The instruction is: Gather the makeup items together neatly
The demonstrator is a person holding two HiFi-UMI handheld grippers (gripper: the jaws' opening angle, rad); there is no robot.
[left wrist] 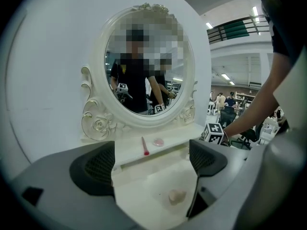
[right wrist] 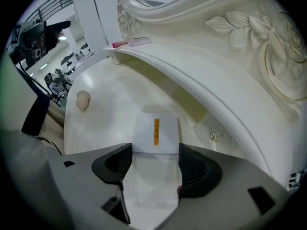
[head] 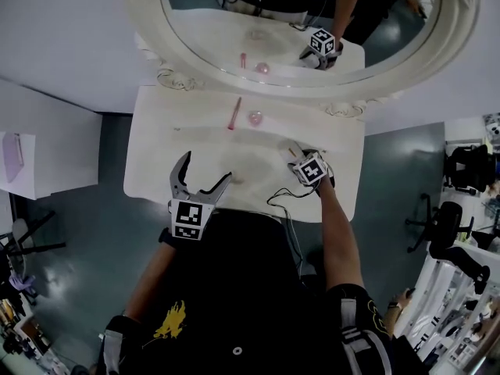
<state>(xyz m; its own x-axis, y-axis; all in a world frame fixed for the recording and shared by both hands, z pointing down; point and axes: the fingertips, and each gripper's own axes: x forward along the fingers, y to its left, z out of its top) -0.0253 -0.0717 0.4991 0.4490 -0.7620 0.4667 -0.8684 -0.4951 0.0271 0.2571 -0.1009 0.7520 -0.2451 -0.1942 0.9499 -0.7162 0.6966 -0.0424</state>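
On the white dressing table (head: 156, 162), my right gripper (head: 301, 156) points steeply down near the right end. Its jaws are shut on a white box with an orange label (right wrist: 156, 133), which rests on the tabletop and fills the gap between the pads of my right gripper (right wrist: 154, 150). My left gripper (head: 207, 167) hovers open over the front left, nothing between the jaws of my left gripper (left wrist: 152, 150). A beige sponge (left wrist: 176, 196) lies on the table ahead of it. On the raised shelf lie a pink stick (head: 234, 113) and a round pink item (head: 255, 118).
The oval mirror (head: 305, 22) in its carved white frame stands behind the shelf and reflects the grippers. A black cable (head: 285, 198) trails over the table's front edge by my right arm. Grey floor surrounds the table; chairs and gear stand at the far right.
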